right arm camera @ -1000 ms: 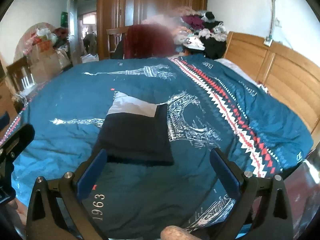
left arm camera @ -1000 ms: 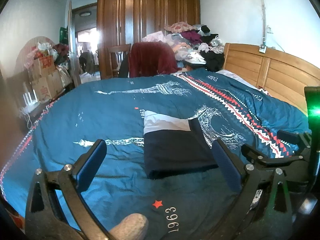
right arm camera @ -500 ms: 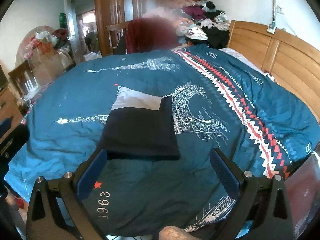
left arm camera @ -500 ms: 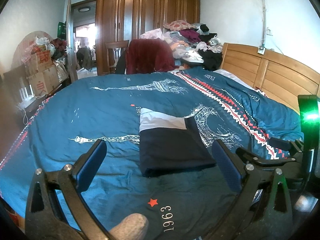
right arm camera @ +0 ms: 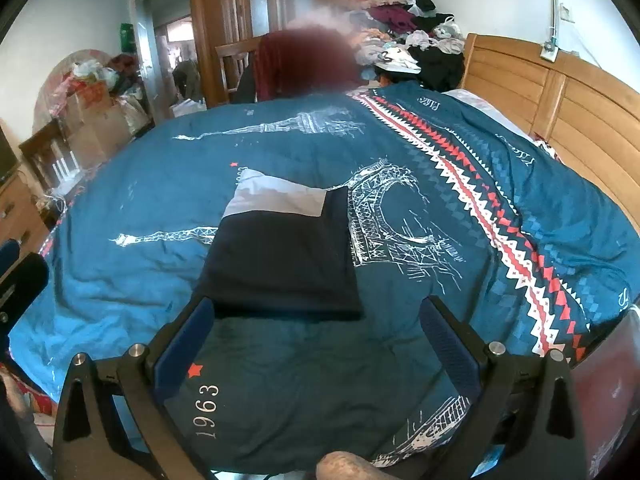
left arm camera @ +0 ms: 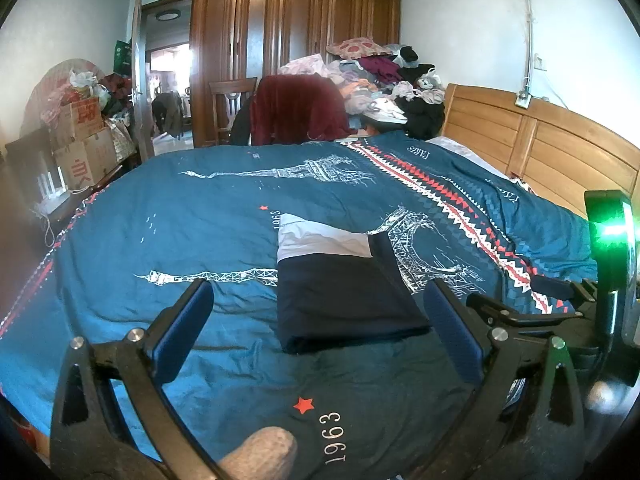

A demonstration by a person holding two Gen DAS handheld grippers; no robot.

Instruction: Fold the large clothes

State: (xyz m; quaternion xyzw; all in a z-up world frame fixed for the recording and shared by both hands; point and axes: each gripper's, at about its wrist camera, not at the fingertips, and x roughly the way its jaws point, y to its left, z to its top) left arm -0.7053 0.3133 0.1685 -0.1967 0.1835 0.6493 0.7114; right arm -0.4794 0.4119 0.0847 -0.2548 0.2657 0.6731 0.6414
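Observation:
A folded garment [left arm camera: 340, 292], dark navy with a white band at its far end, lies flat on the blue Eiffel-tower bedspread [left arm camera: 200, 216]. In the right wrist view the same garment [right arm camera: 280, 256] sits just beyond the fingers. My left gripper [left arm camera: 318, 308] is open and holds nothing; it hovers near the bed's foot, short of the garment's near edge. My right gripper [right arm camera: 316, 322] is open too and empty, also back from the garment. The right gripper's body, with a green light, shows at the right edge of the left wrist view.
A wooden headboard [left arm camera: 560, 152] runs along the right. A heap of clothes [left arm camera: 384, 76] and a chair draped in dark red cloth [left arm camera: 296, 112] stand beyond the bed, before a wooden wardrobe [left arm camera: 296, 32]. Cardboard boxes [left arm camera: 84, 140] are stacked at the left by a doorway.
Both grippers have drawn back and risen slightly from the folded garment, so more of the bed shows. The garment has not moved. Both stay open.

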